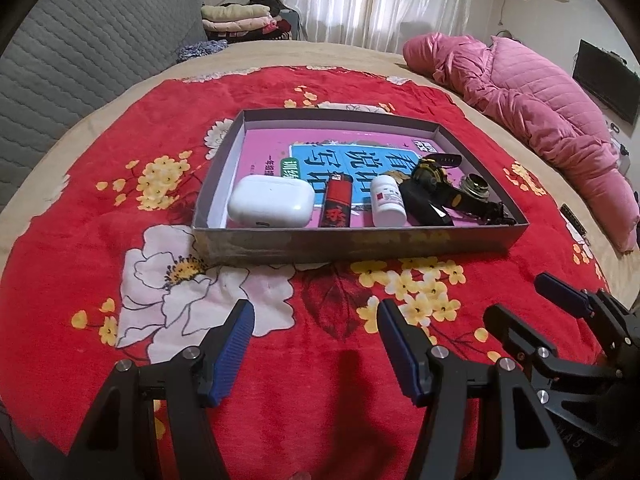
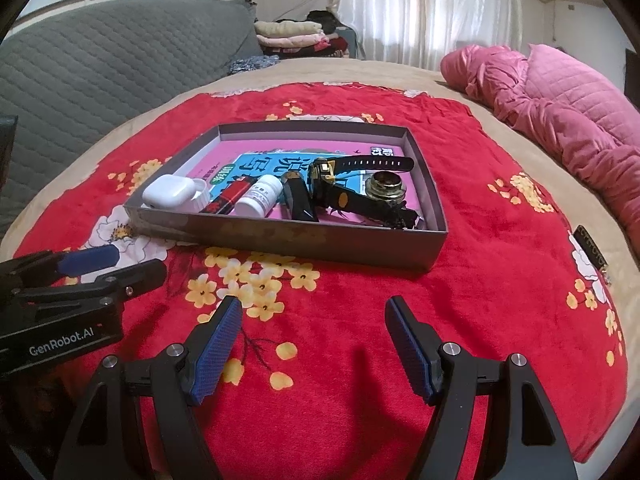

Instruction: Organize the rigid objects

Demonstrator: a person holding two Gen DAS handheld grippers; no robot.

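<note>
A shallow grey box (image 1: 356,242) (image 2: 288,242) lies on the red floral blanket with a pink book (image 1: 276,140) (image 2: 224,158) flat in its bottom. Along its near side sit a white earbud case (image 1: 271,201) (image 2: 170,193), a red lighter (image 1: 337,205) (image 2: 228,196), a white pill bottle (image 1: 387,201) (image 2: 258,196), a black clip-like object (image 1: 426,206) (image 2: 298,200), a black-and-yellow watch (image 1: 434,174) (image 2: 340,176) and a round metal piece (image 1: 474,191) (image 2: 386,188). My left gripper (image 1: 316,316) hovers open and empty short of the box. My right gripper (image 2: 314,316) (image 1: 520,300) is open and empty beside it.
The red blanket (image 1: 100,168) (image 2: 500,240) covers a beige bed. A pink quilted duvet (image 1: 532,100) (image 2: 560,100) is bunched at the right. A grey padded headboard (image 1: 80,48) (image 2: 100,60) and folded clothes (image 1: 240,18) (image 2: 292,34) stand at the back left.
</note>
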